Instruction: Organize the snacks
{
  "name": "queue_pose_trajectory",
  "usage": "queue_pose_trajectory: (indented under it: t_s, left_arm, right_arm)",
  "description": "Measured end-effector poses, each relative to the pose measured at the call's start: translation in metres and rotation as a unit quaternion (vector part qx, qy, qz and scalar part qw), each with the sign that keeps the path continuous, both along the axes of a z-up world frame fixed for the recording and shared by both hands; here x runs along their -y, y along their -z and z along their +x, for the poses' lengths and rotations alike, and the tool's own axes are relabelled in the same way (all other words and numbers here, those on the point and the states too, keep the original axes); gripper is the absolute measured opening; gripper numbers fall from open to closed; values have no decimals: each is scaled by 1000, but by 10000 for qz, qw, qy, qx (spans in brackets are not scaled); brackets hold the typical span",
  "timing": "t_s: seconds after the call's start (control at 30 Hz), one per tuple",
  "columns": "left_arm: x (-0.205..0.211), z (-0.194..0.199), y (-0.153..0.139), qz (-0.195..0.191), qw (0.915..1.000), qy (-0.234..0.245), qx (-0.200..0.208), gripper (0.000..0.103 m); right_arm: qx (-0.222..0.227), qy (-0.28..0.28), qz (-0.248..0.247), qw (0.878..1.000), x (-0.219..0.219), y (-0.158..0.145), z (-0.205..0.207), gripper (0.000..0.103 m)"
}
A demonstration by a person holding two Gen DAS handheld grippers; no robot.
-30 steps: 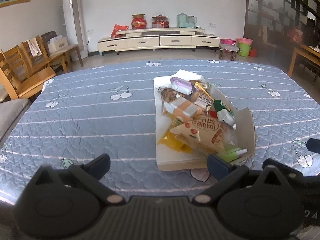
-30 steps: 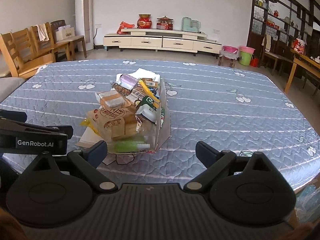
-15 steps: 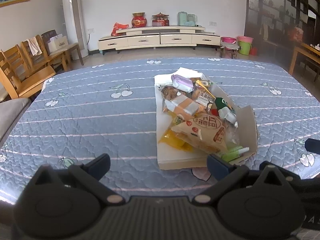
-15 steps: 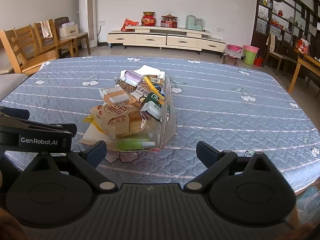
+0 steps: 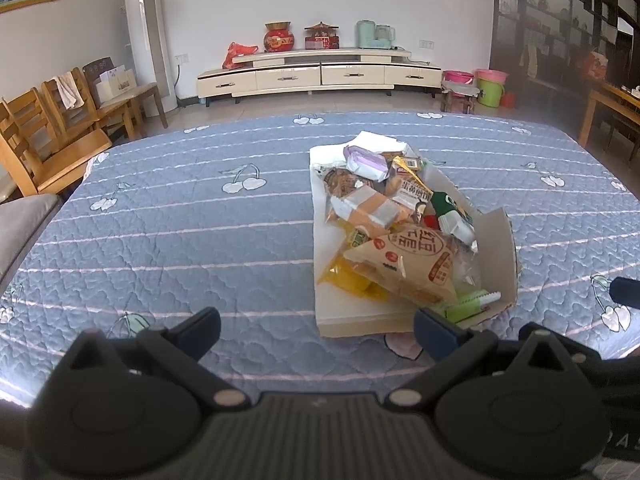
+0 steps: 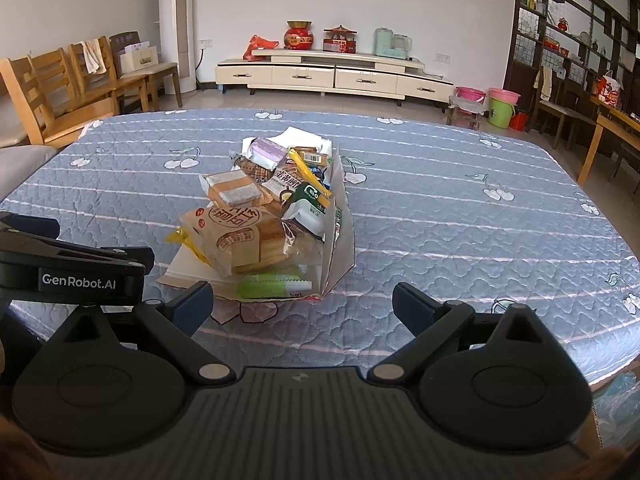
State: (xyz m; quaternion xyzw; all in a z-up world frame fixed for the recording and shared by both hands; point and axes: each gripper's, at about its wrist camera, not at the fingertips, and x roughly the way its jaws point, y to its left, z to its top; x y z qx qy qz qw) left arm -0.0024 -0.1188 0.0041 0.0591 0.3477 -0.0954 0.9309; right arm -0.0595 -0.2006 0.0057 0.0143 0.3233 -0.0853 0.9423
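Observation:
A flattened cardboard box [image 5: 352,306] lies on the table with a heap of snack packets on it. On top are a tan bread packet [image 5: 408,262], a purple packet [image 5: 366,162], a green-and-white packet [image 5: 452,216] and a light green bar [image 5: 472,306]. The same heap shows in the right wrist view [image 6: 260,216], with the box's side flap [image 6: 340,232] standing up. My left gripper [image 5: 316,330] is open and empty, just short of the box's near edge. My right gripper [image 6: 302,306] is open and empty, near the box's near right corner.
The table has a blue quilted cloth [image 5: 180,220] with cherry prints. Wooden chairs [image 5: 48,136] stand at the left. A white TV cabinet [image 5: 320,74] is at the far wall. The left gripper's body [image 6: 72,272] shows at the left of the right wrist view.
Both grippers have drifted slightly, so the snack heap sits a little higher and nearer in both views. Both stay open and nothing was taken hold of.

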Motion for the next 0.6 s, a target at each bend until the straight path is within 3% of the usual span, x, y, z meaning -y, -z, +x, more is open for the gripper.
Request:
queue_pose_trajectory:
  t_s: [0.6]
  left_arm:
    - [2, -1, -2, -98, 9999, 92, 17, 102]
  right_arm:
    - [-33, -55, -42, 10000, -1, 2, -1, 103]
